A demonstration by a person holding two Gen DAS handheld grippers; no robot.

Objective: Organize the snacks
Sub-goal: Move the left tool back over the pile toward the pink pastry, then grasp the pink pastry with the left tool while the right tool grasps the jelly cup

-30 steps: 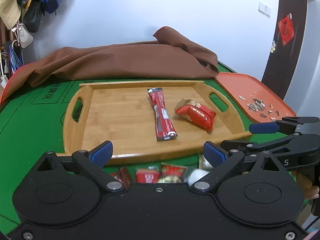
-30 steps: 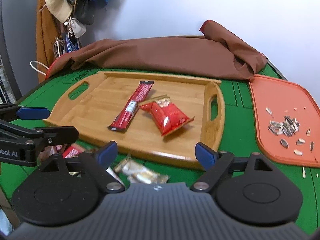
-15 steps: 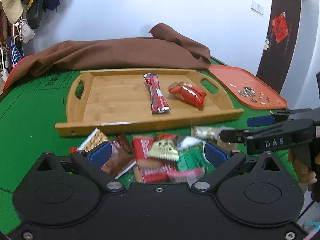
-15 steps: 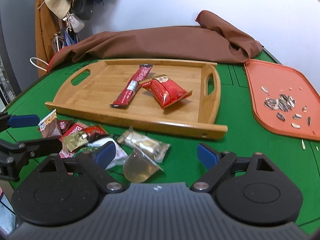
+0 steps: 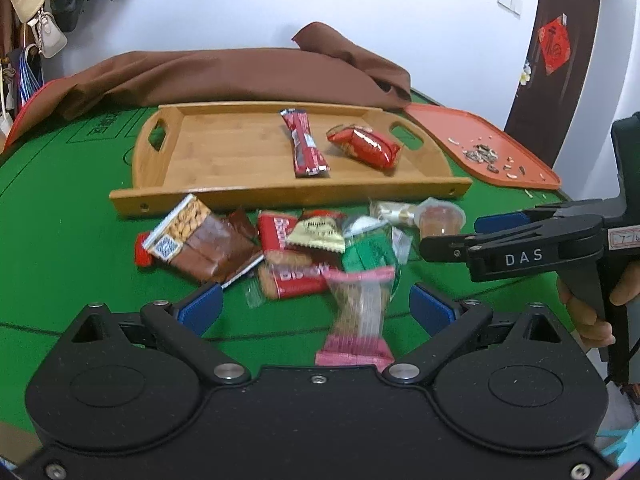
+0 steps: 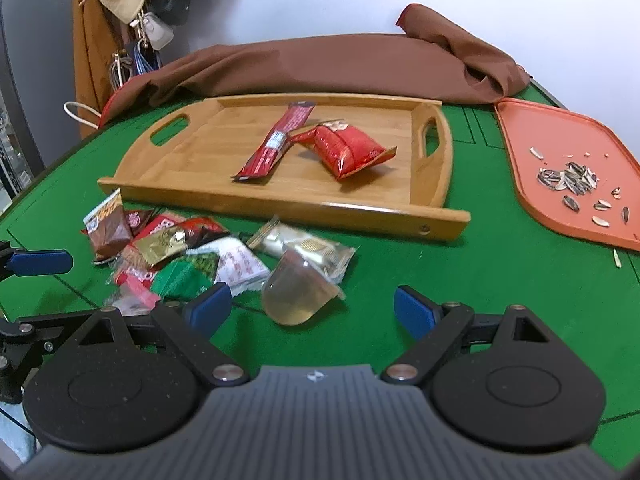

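I am looking out over the green surface (image 6: pixel 500 280), which is carrying everything here. A brown cloth (image 6: pixel 328 66) is lying bunched along its far edge. In front of that cloth the wooden tray (image 6: pixel 280 200) is sitting with two snacks already in it: a long red bar wrapper (image 6: pixel 276 142) and a puffy red packet (image 6: pixel 348 150), their near ends almost touching. To the right of the tray an orange tray (image 6: pixel 532 148) is holding scattered sunflower seeds (image 6: pixel 568 178).

The pile of loose snacks (image 5: pixel 288 248) is lying on the green felt just in front of the tray's near rim. In it I am seeing an almond-picture packet (image 5: pixel 188 232), a red biscuit pack (image 5: pixel 292 276), a gold wrapper (image 5: pixel 316 234), a green packet (image 5: pixel 368 252), a pink-ended clear wrapper (image 5: pixel 360 312) nearest my left camera, and a silvery wrapper (image 6: pixel 304 248) leaning against a clear jelly cup (image 6: pixel 298 296) tipped on its side.

My left gripper (image 5: pixel 316 308) is hovering over the pile with its blue pads spread wide, the pink-ended wrapper lying between them without either pad pressing it. My right gripper (image 6: pixel 308 308) is also standing wide apart, pinching nothing, with the jelly cup just ahead between its fingers. A hand (image 5: pixel 596 308) is showing on the right gripper's handle.
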